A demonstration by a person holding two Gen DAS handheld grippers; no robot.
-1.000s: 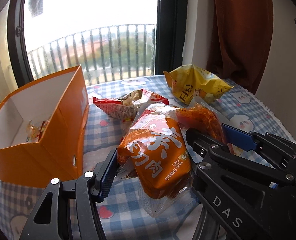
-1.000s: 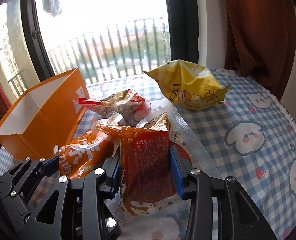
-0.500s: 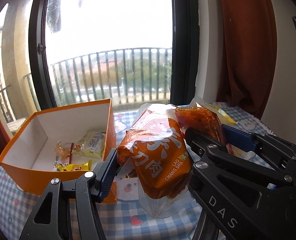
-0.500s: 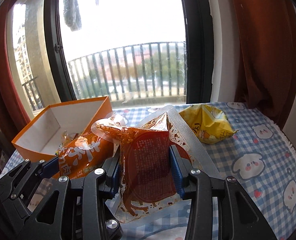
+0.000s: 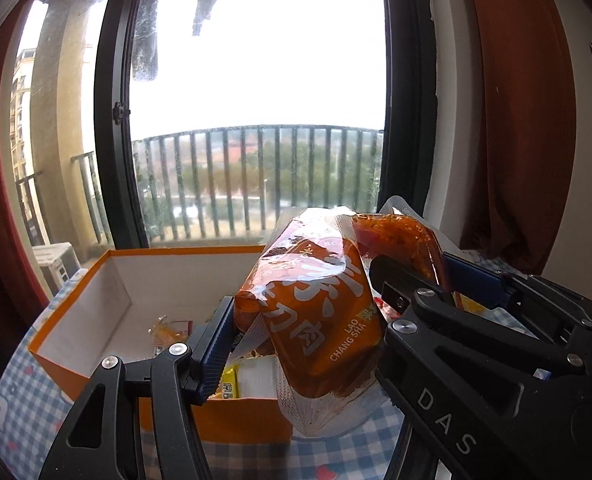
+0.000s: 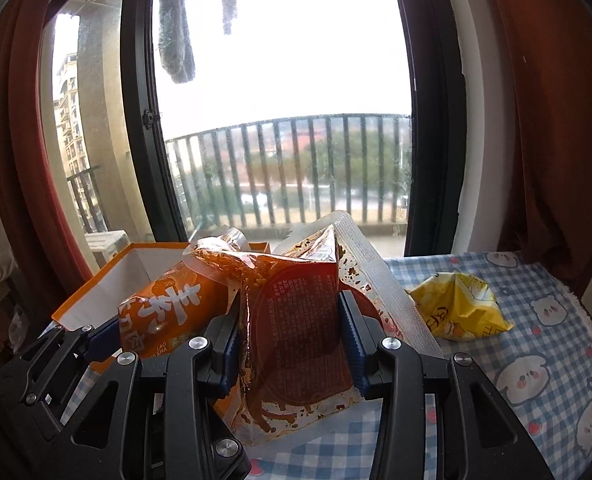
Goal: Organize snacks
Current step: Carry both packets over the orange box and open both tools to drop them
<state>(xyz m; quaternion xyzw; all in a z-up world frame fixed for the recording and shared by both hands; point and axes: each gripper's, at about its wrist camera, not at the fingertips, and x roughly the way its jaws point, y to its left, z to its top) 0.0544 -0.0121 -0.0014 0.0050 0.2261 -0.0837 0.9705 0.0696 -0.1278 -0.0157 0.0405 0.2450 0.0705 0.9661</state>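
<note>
Tilting with its long axis running from lower right up to the upper left, the orange snack pack (image 5: 315, 312) is hanging in the air above the near right corner of the orange box (image 5: 96, 364), its printed face toward the left wrist camera. The left gripper (image 5: 299, 328) is reaching forward at a level pose, its jaws clenched on that pack across its width. Immediately to its right, the red snack pouch (image 6: 296, 332) is standing nearly upright, long axis vertical, text panel facing the right wrist camera, its clear sealed edge rising to the upper right. The right gripper (image 6: 292, 336) is pointing forward beside the left one, its jaws pressing in on both sides of the pouch. Both packets are touching at their upper ends. The box is sitting open on the checked desk cloth (image 6: 535, 360), holding several small wrapped snacks (image 5: 232, 384) on its white floor. A crumpled yellow bag (image 6: 459, 312) is lying on the desk to the right, well apart from the box.
</note>
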